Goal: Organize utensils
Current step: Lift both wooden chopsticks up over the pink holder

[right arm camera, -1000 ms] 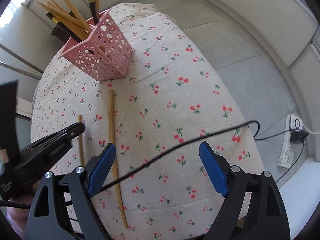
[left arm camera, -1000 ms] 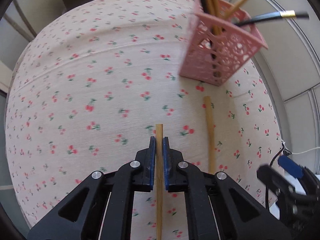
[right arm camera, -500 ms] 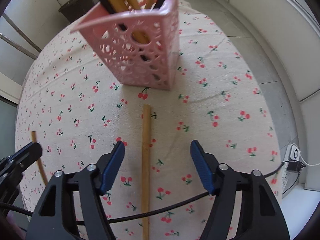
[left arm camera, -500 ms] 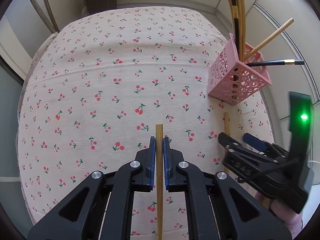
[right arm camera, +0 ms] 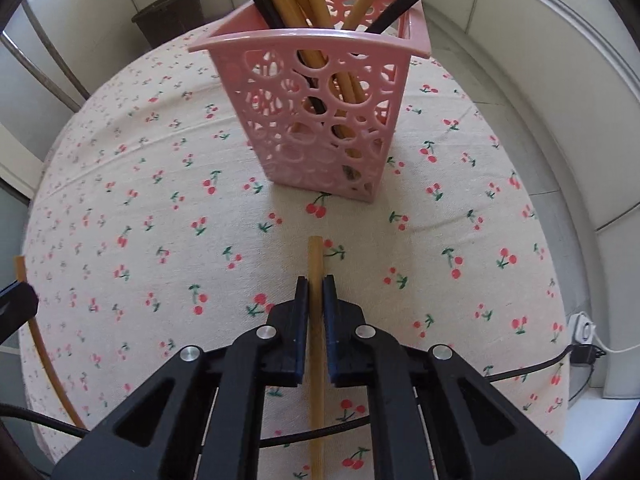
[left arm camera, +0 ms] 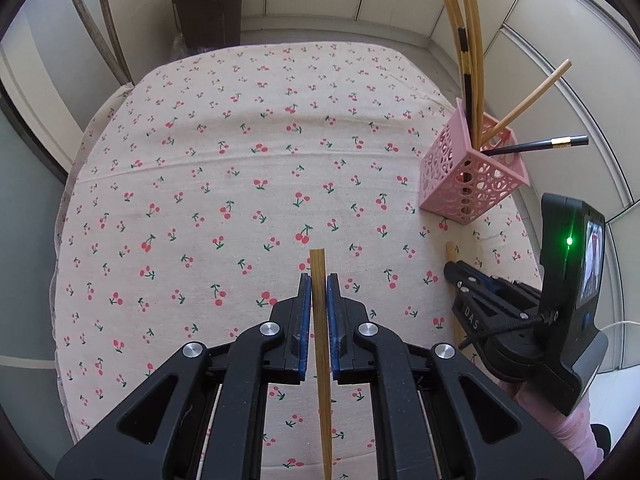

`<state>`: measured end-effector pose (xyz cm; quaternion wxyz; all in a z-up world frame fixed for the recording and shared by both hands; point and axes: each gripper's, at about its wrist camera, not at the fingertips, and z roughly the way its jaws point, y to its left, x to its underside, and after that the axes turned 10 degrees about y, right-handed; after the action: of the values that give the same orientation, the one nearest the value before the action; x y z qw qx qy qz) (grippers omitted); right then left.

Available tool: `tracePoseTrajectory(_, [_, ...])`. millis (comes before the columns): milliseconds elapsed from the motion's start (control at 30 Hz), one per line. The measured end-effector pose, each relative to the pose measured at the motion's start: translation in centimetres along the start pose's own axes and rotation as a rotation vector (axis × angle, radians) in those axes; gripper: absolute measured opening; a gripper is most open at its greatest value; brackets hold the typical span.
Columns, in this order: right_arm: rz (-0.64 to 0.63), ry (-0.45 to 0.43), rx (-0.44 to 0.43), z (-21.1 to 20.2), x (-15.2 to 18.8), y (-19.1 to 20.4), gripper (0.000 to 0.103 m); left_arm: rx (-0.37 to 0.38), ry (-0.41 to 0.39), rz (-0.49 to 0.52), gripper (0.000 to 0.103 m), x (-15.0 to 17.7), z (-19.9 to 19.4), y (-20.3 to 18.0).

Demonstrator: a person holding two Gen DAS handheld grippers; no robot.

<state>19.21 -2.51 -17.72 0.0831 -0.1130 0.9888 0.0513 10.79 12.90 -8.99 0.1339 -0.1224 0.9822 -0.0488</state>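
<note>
My left gripper [left arm camera: 319,280] is shut on a wooden chopstick [left arm camera: 318,262], held above the cherry-print tablecloth [left arm camera: 200,160]. At the right stands a pink perforated holder [left arm camera: 468,184] with several wooden and black chopsticks upright in it. In the right wrist view, my right gripper [right arm camera: 316,280] is closing, and its pads press a second wooden chopstick [right arm camera: 315,254] that lies on the cloth just in front of the holder [right arm camera: 328,120]. The left gripper's tip [right arm camera: 16,300] and its chopstick [right arm camera: 48,376] show at the left edge.
A dark brown bin [left arm camera: 208,16] stands on the floor beyond the table's far edge. A black cable [right arm camera: 520,372] runs under the right gripper to a white adapter [right arm camera: 582,332] on the floor at the right. White wall panels surround the table.
The right gripper moved to the chopstick in front of the holder and closed on it. The left gripper rose and drew back with its chopstick still held.
</note>
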Motion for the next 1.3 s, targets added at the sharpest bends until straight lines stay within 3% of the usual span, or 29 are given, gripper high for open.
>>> tracePoseTrajectory(300, [-0.047, -0.218, -0.071, -7.6, 3.5, -0.6, 0.008, 0.101, -0.233, 0.029, 0.008, 0.9, -5.4, -0.3])
tracePoseTrajectory(400, [-0.058, -0.285, -0.093, -10.5, 4.4, -1.8, 0.008, 0.103, -0.257, 0.059, 0.008, 1.0, -6.7, -0.9])
tracePoseTrajectory(500, [-0.067, -0.312, -0.115, -12.6, 5.4, -2.5, 0.008, 0.085, -0.137, 0.084, 0.009, 0.6, -4.5, -1.4])
tracePoseTrajectory(567, [-0.064, -0.318, -0.129, -13.4, 5.9, -2.7, 0.008, 0.094, 0.010, 0.054, 0.031, 0.1, -1.1, -1.3])
tracePoseTrajectory(633, [-0.058, -0.324, -0.145, -14.1, 6.4, -3.2, 0.008, 0.101, 0.154, 0.010, 0.035, -0.2, 3.0, -1.6])
tracePoseTrajectory(667, [-0.059, -0.324, -0.150, -14.3, 6.4, -3.3, 0.008, 0.091, 0.190, -0.004, 0.035, -0.3, 4.5, -1.9])
tracePoseTrajectory(900, [-0.045, -0.382, -0.198, -16.3, 7.2, -5.3, 0.008, -0.054, 0.207, -0.025, 0.044, -2.2, 9.3, -4.5])
tracePoseTrajectory(1033, [-0.045, -0.420, -0.248, -17.7, 7.3, -5.8, 0.008, -0.070, 0.173, 0.003, 0.047, -2.6, 10.1, -5.6])
tracePoseTrajectory(1100, [-0.051, -0.442, -0.259, -18.5, 7.4, -5.8, 0.008, -0.120, 0.151, 0.061, 0.042, -2.2, 10.4, -6.7])
tracePoseTrajectory(1133, [-0.054, -0.450, -0.264, -18.9, 7.5, -5.8, 0.008, -0.131, 0.137, 0.092, 0.032, -2.0, 10.4, -7.3])
tracePoseTrajectory(1167, [-0.056, -0.458, -0.269, -19.3, 7.6, -5.7, 0.008, -0.123, 0.134, 0.106, 0.014, -1.8, 10.4, -7.6])
tracePoseTrajectory(1200, [-0.057, -0.464, -0.271, -19.5, 7.6, -5.7, 0.008, -0.116, 0.136, 0.110, 0.007, -1.7, 10.4, -7.7])
tracePoseTrajectory(1300, [-0.051, -0.483, -0.274, -20.3, 7.3, -5.8, 0.008, -0.098, 0.107, 0.113, 0.006, -1.3, 10.0, -7.6])
